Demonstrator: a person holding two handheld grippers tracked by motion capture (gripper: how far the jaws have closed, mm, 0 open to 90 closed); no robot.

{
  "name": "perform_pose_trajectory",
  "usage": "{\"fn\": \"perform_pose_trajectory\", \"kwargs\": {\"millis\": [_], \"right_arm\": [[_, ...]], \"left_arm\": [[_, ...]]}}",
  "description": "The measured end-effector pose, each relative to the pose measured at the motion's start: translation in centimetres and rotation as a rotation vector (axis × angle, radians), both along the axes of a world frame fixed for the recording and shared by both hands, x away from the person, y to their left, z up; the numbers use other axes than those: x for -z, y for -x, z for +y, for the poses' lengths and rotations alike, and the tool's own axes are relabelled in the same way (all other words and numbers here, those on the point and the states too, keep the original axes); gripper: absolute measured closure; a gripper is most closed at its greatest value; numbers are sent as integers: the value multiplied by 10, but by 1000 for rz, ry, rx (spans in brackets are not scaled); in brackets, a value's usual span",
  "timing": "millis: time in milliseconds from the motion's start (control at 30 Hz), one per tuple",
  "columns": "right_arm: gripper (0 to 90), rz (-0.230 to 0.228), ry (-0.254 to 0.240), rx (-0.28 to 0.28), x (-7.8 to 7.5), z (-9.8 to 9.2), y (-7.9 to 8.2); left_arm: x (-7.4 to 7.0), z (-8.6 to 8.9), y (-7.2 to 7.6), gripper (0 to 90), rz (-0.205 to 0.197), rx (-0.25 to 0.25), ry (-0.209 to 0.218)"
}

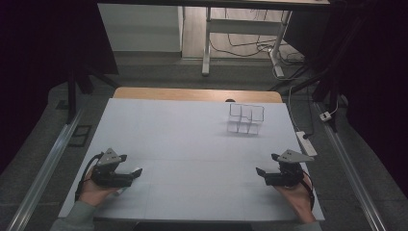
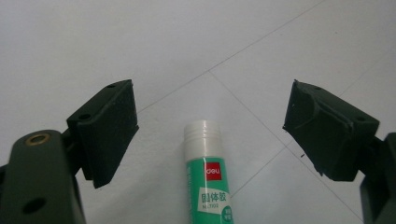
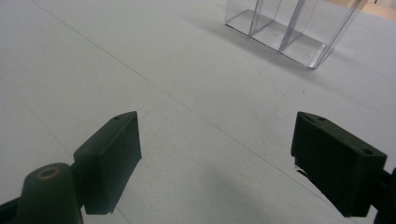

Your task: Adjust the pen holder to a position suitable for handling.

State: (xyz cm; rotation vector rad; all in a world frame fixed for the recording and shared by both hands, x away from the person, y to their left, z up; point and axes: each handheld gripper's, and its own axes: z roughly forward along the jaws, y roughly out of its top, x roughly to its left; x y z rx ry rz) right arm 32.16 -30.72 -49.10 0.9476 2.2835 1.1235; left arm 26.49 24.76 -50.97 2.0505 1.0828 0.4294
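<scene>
1. We find the left gripper (image 1: 129, 172) held low at the near left of the white table surface (image 1: 192, 144), its black jaws spread wide with nothing clamped between them.
2. We note a green-labelled glue stick with a white cap (image 2: 208, 177) lying flat on the table between those jaws, touching neither, its cap pointing away from the gripper.
3. We find the right gripper (image 1: 267, 166) at the near right, jaws likewise wide apart and empty.
4. We record a clear plastic compartmented organiser box (image 1: 246, 118) standing at the far right of the table, well apart from both grippers.
</scene>
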Motion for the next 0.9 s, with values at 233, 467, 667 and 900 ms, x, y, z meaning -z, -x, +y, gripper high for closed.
{"fn": "perform_pose_trajectory", "kwargs": {"millis": [233, 467, 667, 900], "right_arm": [[156, 2, -2, 5, 1, 0, -1], [158, 11, 12, -6, 3, 2, -3], [161, 10, 7, -3, 1, 4, -3], [172, 15, 10, 5, -1, 8, -8]], "left_arm": [[0, -2, -1, 173, 5, 6, -8], [0, -2, -1, 175, 2, 7, -16], [0, -5, -3, 176, 0, 11, -27], [1, -6, -4, 176, -1, 10, -32]]}}
